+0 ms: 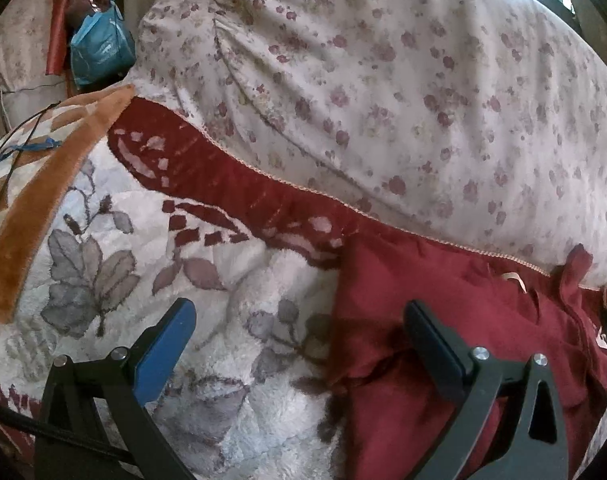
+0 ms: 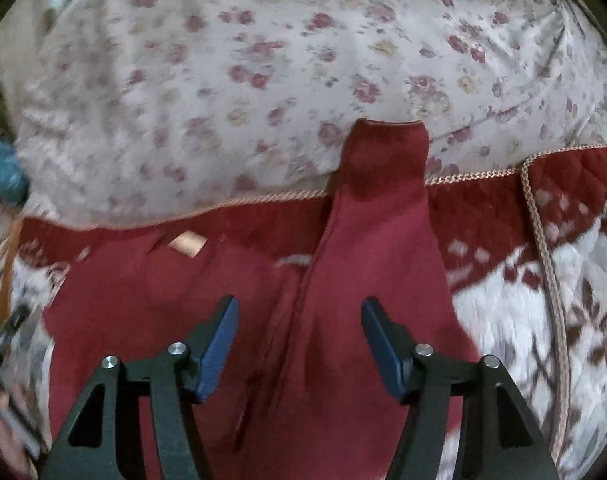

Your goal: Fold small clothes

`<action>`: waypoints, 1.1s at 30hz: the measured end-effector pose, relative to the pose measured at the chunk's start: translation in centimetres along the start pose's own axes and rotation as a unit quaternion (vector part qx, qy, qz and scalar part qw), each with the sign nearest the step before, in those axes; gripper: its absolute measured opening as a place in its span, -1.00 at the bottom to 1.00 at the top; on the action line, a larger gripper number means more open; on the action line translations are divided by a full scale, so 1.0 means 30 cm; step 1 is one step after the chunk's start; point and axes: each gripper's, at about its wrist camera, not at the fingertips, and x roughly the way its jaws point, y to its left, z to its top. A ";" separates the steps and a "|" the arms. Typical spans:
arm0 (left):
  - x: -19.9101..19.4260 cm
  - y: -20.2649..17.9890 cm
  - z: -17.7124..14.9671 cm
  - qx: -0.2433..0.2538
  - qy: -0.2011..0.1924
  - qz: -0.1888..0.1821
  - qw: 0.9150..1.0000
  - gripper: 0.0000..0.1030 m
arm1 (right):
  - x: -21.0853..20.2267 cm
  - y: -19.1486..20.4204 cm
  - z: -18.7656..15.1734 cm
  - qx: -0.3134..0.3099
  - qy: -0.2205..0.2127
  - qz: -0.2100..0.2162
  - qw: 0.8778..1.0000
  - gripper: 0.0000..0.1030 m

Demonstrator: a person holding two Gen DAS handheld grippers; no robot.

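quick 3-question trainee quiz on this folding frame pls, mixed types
1. True or false: the right gripper is clamped on the red garment.
2. Where does the garment's sleeve end? A) on the floral pillow B) on the orange blanket edge C) inside the blue bag
3. Fill in: the left gripper is ____, with nothing between its pads.

Key
1. False: its jaws stand apart above the cloth.
2. A
3. open

Dark red garment (image 2: 343, 280) lies flat on the fleecy blanket (image 2: 523, 320), sleeve extended.
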 end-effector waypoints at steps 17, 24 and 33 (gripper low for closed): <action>0.079 -0.008 -0.011 0.017 0.028 0.010 0.999 1.00 | 0.412 -0.124 0.231 0.057 0.035 -0.105 0.992 -0.69; 0.055 -0.007 -0.005 0.010 0.020 0.006 1.000 1.00 | 0.106 -0.061 0.207 0.022 -0.030 0.008 0.999 -0.74; -0.011 0.061 0.020 -0.046 -0.008 -0.018 0.999 1.00 | -0.213 0.430 0.118 -0.156 -0.025 0.152 0.976 -0.74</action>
